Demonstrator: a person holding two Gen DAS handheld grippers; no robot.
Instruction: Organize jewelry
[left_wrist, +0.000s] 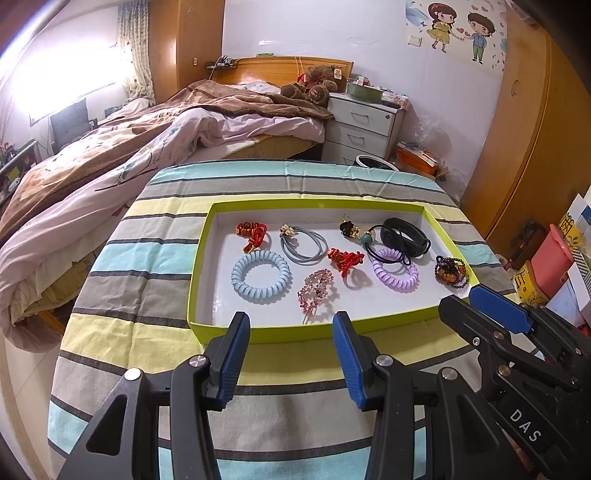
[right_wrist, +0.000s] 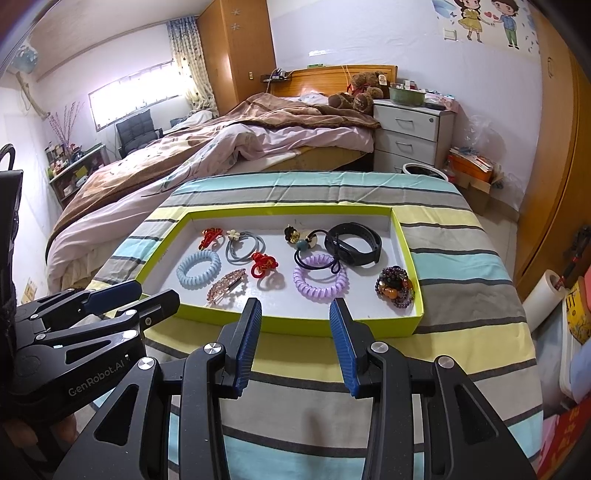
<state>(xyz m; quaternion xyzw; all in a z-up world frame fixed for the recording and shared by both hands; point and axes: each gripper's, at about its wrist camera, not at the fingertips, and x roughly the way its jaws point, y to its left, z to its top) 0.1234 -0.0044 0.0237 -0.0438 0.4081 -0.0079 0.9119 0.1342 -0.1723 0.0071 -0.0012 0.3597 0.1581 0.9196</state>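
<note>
A shallow lime-green tray (left_wrist: 229, 334) (right_wrist: 410, 258) lies on the striped table. In it lie a blue coil tie (left_wrist: 261, 276) (right_wrist: 198, 268), a purple coil tie (left_wrist: 394, 274) (right_wrist: 320, 281), a pink rhinestone clip (left_wrist: 317, 288) (right_wrist: 226, 281), grey hair ties (left_wrist: 303, 243), red ornaments (left_wrist: 345, 259), a black band (left_wrist: 404, 236) (right_wrist: 354, 243) and a beaded bracelet (left_wrist: 451, 271) (right_wrist: 395, 287). My left gripper (left_wrist: 291, 328) is open and empty, just before the tray's near edge. My right gripper (right_wrist: 295, 314) is open and empty at the same edge.
The table wears a striped cloth (left_wrist: 147, 258). A bed (left_wrist: 129, 147) stands behind on the left, a white drawer unit (left_wrist: 364, 127) at the back. Boxes and bags (left_wrist: 554, 266) crowd the floor on the right. A wooden wardrobe (left_wrist: 535, 129) stands to the right.
</note>
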